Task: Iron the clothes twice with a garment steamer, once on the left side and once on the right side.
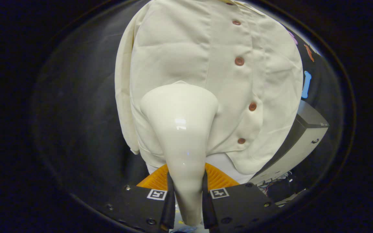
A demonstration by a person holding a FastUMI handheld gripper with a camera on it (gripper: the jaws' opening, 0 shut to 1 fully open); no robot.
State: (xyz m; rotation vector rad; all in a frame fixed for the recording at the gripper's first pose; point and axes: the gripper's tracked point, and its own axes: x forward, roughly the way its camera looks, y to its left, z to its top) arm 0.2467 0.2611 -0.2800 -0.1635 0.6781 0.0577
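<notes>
A cream-white, glossy plastic garment steamer (181, 129) rises through the lower centre of the frame, its narrow handle widening into a broad, rounded head. The gripper (188, 200) at the bottom centre is closed on that handle, one finger pressing each side, so the steamer points straight ahead along the fingers. Behind the fingers shows a ribbed orange part (217, 178) of the gripper. The steamer head lies against, or just in front of, a cream-coloured, lightly creased button-up shirt (180, 48), which hangs flat before the dark booth wall (83, 113) and takes up the upper and middle frame. Hanging it this way leaves the cloth free for the steamer to run along it. A row of reddish-brown round buttons (239, 61) runs down the shirt's front band, right of centre. The head sits to the left of that row, low on the panel, which suggests the pass on the left side is the step in hand; whether the head truly touches the fabric cannot be told. In the lower right of the frame, beyond the shirt's hem, stands a grey box-shaped cabinet (303, 139), with tangled cables (278, 178) below it.
</notes>
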